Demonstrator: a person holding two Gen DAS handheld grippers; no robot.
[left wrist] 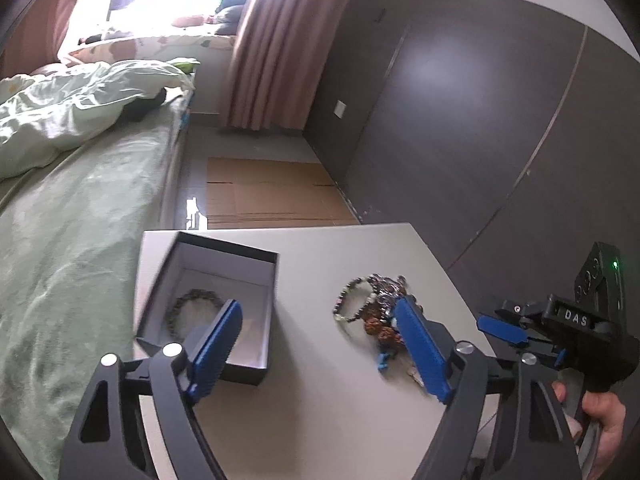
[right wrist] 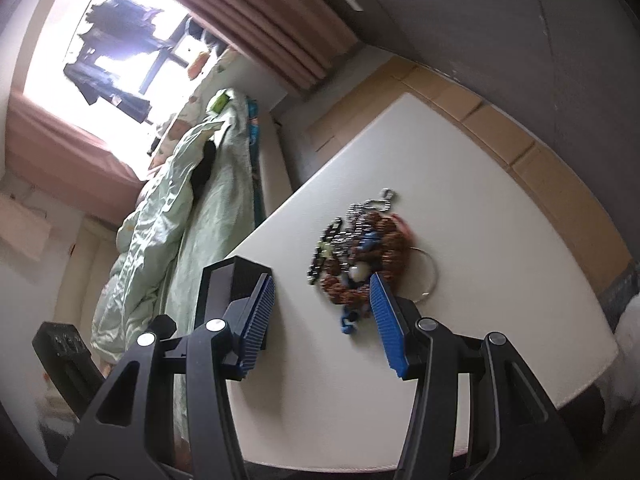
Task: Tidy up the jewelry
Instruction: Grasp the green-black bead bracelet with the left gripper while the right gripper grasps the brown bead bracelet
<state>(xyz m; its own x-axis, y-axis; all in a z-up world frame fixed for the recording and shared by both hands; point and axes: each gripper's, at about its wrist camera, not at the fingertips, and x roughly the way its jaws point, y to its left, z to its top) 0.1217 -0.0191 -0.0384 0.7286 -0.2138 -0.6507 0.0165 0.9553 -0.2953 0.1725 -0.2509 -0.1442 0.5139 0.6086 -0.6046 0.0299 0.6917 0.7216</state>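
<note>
A pile of jewelry [left wrist: 376,306] lies on the white table [left wrist: 320,392]: beaded bracelets, a chain, brown beads and a blue piece. It also shows in the right wrist view [right wrist: 360,256], with a thin metal bangle [right wrist: 430,276] beside it. An open dark box [left wrist: 216,304] stands left of the pile and holds a dark beaded bracelet [left wrist: 192,304]. My left gripper [left wrist: 320,316] is open and empty, above the table between box and pile. My right gripper [right wrist: 322,290] is open and empty just short of the pile; it shows in the left wrist view [left wrist: 504,328].
A bed with green bedding [left wrist: 68,208] runs along the table's left side. Flat cardboard [left wrist: 272,192] lies on the floor beyond the table. A dark wardrobe [left wrist: 480,120] stands to the right. The box's corner [right wrist: 236,276] shows left of my right gripper.
</note>
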